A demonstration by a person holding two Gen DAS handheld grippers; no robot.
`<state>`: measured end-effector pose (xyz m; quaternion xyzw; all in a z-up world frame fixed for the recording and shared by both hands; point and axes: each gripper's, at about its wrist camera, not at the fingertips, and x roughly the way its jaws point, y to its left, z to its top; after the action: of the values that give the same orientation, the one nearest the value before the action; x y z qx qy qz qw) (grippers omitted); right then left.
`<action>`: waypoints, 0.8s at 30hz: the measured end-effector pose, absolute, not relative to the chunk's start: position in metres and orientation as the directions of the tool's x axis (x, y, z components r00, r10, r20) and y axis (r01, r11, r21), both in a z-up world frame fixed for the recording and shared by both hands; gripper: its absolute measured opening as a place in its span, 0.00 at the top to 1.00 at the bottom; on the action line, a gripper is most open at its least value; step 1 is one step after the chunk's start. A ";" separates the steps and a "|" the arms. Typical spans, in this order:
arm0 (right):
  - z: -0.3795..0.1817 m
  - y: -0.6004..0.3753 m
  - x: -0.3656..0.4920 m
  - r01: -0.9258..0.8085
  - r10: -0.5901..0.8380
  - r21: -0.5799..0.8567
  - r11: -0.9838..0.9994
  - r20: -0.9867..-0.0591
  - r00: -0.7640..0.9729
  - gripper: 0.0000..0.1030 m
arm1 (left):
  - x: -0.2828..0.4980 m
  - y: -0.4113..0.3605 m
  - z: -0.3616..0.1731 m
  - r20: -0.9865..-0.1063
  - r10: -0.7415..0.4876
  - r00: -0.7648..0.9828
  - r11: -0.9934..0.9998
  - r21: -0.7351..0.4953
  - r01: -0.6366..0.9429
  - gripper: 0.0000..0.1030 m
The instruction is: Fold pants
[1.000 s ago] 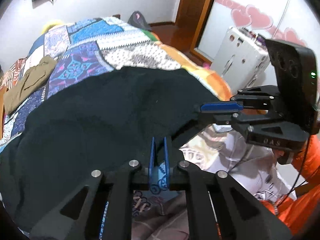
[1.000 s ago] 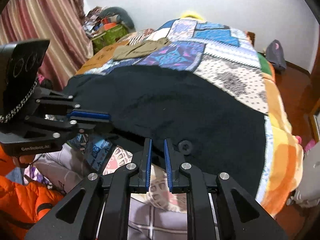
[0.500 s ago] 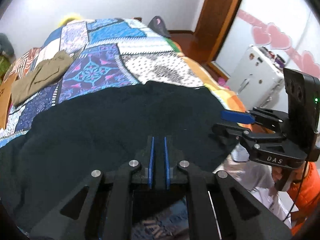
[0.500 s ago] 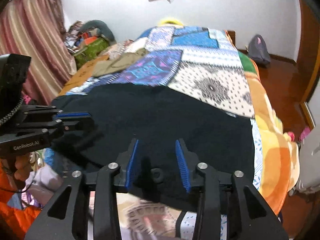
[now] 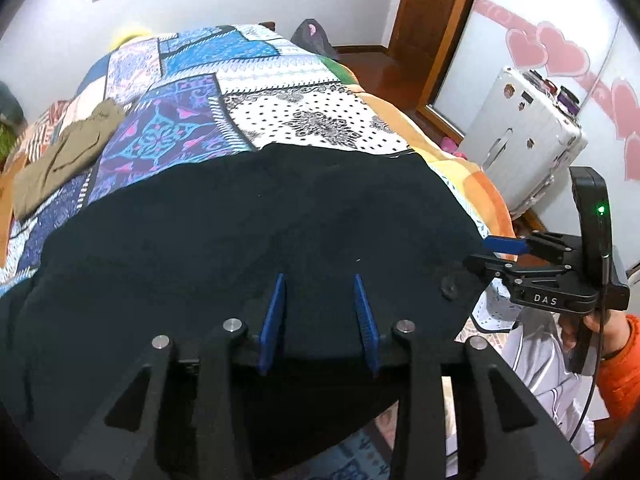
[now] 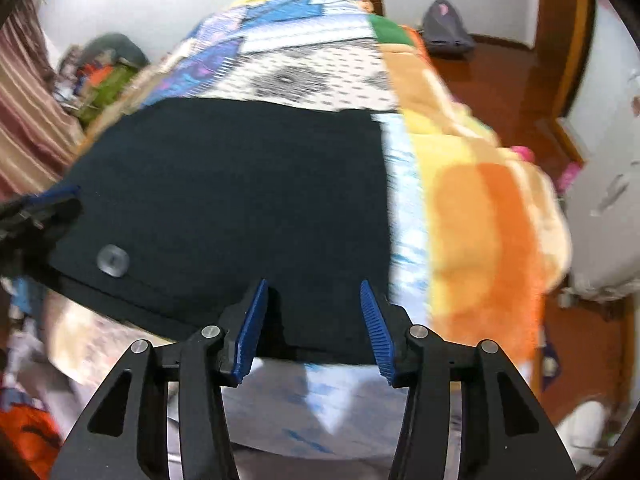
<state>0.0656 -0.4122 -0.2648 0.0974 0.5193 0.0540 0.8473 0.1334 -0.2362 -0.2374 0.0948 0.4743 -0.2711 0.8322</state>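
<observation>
Both grippers point down at a slant toward the bed. The left gripper [image 5: 320, 312] is over the near edge of the black pants [image 5: 240, 240]. Its two blue fingers [image 5: 274, 318] stand apart with the dark cloth lying between them, and they do not press on it. They have just been opening, so the cloth is let go. The right gripper [image 6: 314, 326] is near the right corner of the pants [image 6: 240, 184], at the near edge. Its two blue fingers [image 6: 250, 330] also stand apart and have just been opening, with the cloth edge between them but not squeezed. In the left view you can see the right gripper [image 5: 500, 254] from the side, just beside the corner of the pants, with a hand [image 5: 600, 332] in an orange sleeve [image 5: 618, 368] holding its handle. The pants lie flat on a patchwork blanket [image 5: 312, 116] on the bed, close to the near edge. There is one pair of black pants, and one round button [image 6: 113, 261] shows on it. One brown piece of clothing [image 5: 64, 152] lies farther back on the left. One white suitcase [image 5: 524, 136] stands by the wall. One dark bag [image 6: 444, 26] sits on the floor by the far wall.
</observation>
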 end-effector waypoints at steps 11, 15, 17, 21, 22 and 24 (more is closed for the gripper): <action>-0.204 -0.405 0.063 -0.035 0.195 0.213 0.977 -0.804 0.561 0.56 | 0.149 -0.181 -0.199 -0.783 -0.360 0.508 0.902 -0.155 0.402 0.66; -0.167 -0.370 0.079 -0.132 0.243 0.206 0.969 -0.745 0.621 0.56 | 0.150 -0.138 -0.177 -0.742 -0.310 0.594 0.935 -0.126 0.330 0.66; -0.150 -0.349 0.086 -0.191 0.273 0.195 0.962 -0.717 0.641 0.56 | 0.149 -0.113 -0.167 -0.723 -0.282 0.631 0.949 -0.115 0.293 0.66; -0.128 -0.301 0.106 -0.298 0.326 0.162 0.941 -0.678 0.659 0.53 | 0.143 -0.052 -0.148 -0.684 -0.190 0.704 0.978 -0.067 0.198 0.61; -0.126 -0.289 0.112 -0.318 0.335 0.154 0.936 -0.673 0.659 0.52 | 0.141 -0.037 -0.145 -0.677 -0.165 0.718 0.983 -0.054 0.175 0.60; -0.122 -0.268 0.120 -0.358 0.357 0.144 0.923 -0.667 0.654 0.52 | 0.138 -0.001 -0.139 -0.664 -0.105 0.741 0.993 -0.025 0.118 0.55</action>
<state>0.1203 -0.2681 -0.1223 -0.0002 0.3665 0.1966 0.9094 0.1380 -0.0009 -0.1388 0.0093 0.3551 -0.0598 0.9329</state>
